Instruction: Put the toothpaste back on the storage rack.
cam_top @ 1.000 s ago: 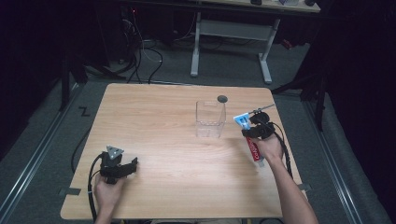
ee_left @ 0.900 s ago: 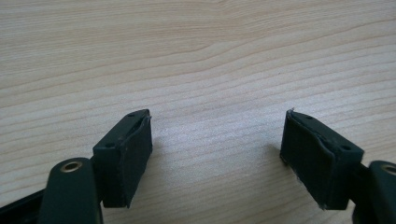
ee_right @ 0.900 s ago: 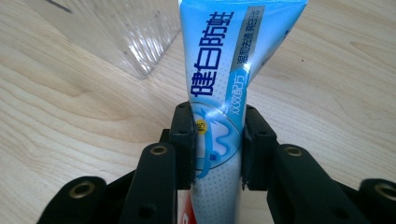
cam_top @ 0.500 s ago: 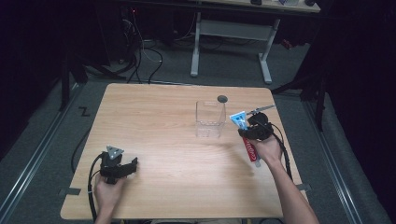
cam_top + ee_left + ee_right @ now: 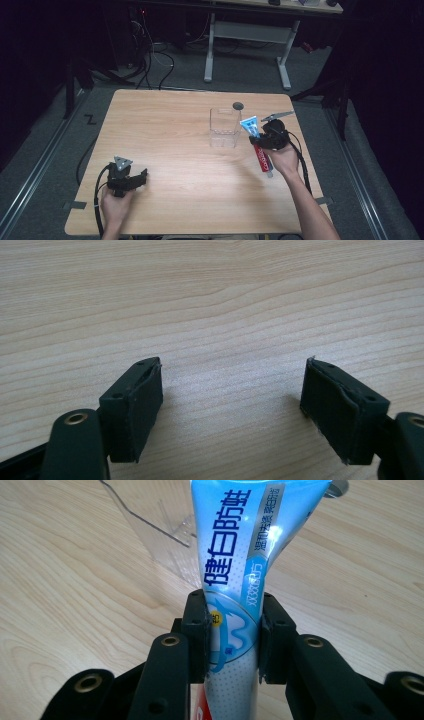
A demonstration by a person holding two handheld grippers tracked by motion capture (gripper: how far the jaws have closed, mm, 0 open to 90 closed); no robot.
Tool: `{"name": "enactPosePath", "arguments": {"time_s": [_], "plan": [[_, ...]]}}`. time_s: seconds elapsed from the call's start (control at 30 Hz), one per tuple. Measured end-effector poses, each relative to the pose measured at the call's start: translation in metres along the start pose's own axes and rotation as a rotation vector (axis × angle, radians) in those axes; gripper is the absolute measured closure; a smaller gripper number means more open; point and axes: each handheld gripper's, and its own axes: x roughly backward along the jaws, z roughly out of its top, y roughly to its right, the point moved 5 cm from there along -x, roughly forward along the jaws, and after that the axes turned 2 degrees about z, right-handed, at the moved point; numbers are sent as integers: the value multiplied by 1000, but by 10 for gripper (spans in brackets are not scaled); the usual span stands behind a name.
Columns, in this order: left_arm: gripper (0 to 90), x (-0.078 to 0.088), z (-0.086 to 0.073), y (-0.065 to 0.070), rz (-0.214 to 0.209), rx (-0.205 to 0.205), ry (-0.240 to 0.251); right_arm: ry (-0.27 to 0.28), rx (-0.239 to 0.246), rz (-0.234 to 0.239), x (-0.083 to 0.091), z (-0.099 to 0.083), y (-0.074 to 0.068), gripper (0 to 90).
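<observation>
Right jaws: I see them clenched on the tube [image 5: 235,580], one pad on each flat side, gripping it across the lower printed part.
Right gripper [image 5: 260,136]: I have it just beside the cup [image 5: 223,128], on the cup's right in the high view, held above the worktop [image 5: 165,130].
Tube: blue and white with a red end; in the high view its blue end [image 5: 249,125] points up towards the cup's rim, while the red end hangs down past my right hand [image 5: 282,159], away from the cup. It is tilted and clear of the worktop as far as I can tell. In the right gripper view it rises from between the jaws, with the cup behind it.
Cup: clear, square-sided, upright on the worktop, open at the top. I cannot tell whether the tube's tip touches it.
Left jaws: released, wide apart, nothing between them; in the left gripper view I see bare wood beyond the two pads.
Left gripper [image 5: 131,180]: low over the worktop, well apart from the cup, towards the near left corner. My left hand [image 5: 116,202] holds it from behind, its cable looping off the near edge.
Disc [image 5: 238,105]: small, dark, flat on the worktop just behind the cup.
Worktop: light wood, with the cup right of its middle.
</observation>
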Motion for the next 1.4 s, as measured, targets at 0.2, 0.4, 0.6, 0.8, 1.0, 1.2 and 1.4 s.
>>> {"name": "enactPosePath", "arguments": {"time_s": [0.2,0.4,0.6,0.8,1.0,1.2,1.4], "plan": [[252,0,0,0,-1,0,0,43,27,14,2,8,-9,708],[251,0,0,0,-1,1,0,73,33,39,6,16,-18,709],[251,0,0,0,-2,4,2,95,61,64,8,28,-28,709],[250,0,0,0,-2,4,1,106,70,88,7,37,-35,709],[249,0,0,0,-2,4,2,126,91,108,7,51,-44,709],[246,0,0,0,0,-2,0,154,115,110,8,65,-51,708],[244,0,0,0,0,-2,0,182,116,109,5,78,-53,709]]}}
